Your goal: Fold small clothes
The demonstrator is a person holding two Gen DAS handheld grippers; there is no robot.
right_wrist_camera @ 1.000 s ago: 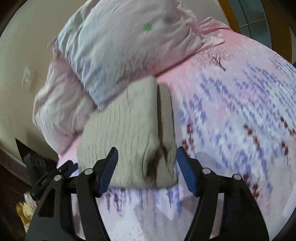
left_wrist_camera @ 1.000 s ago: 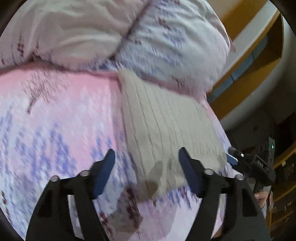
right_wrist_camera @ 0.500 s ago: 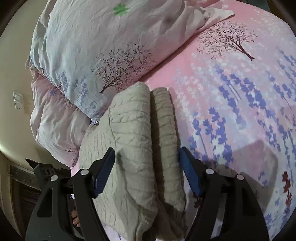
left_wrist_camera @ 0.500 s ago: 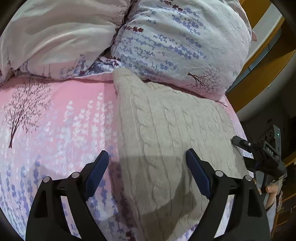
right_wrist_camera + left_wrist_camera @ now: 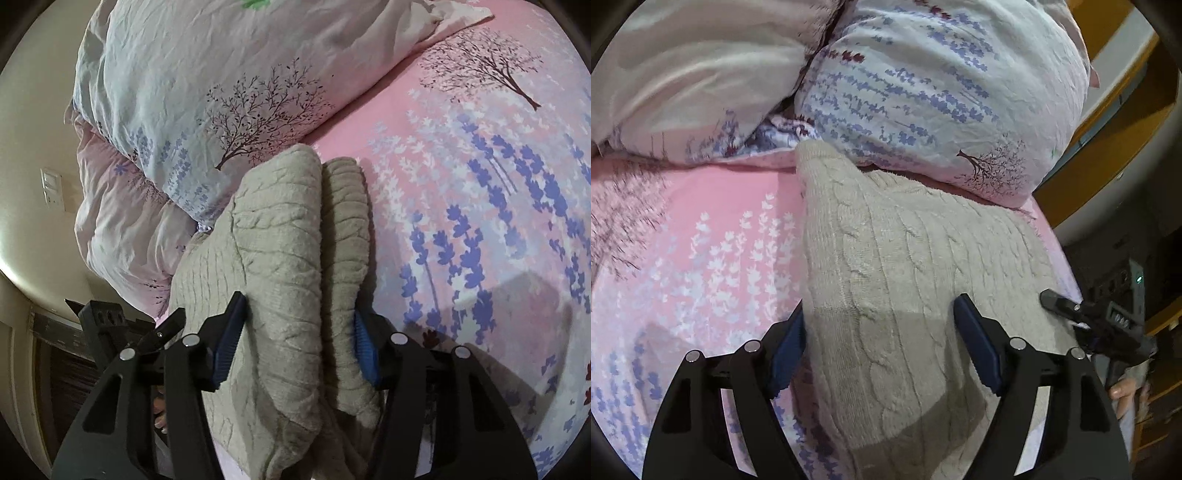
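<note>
Left wrist view: beige cable-knit sweater [image 5: 905, 266] flat on pink floral bed sheet [image 5: 701, 229], far end tucked against printed pillow [image 5: 942, 92].
Left gripper [image 5: 882, 343]: fingers set wide astride sweater's near left edge, just narrowed a little; left pad at the edge, right pad over the knit, grip not certain.
Right wrist view: sweater's folded double roll [image 5: 306, 258] between the fingers.
Right gripper [image 5: 299, 339]: fingers just drawn in, both blue pads pressed on the rolled fold.
Background: crumpled duvet [image 5: 683, 66] behind the pillow.
</note>
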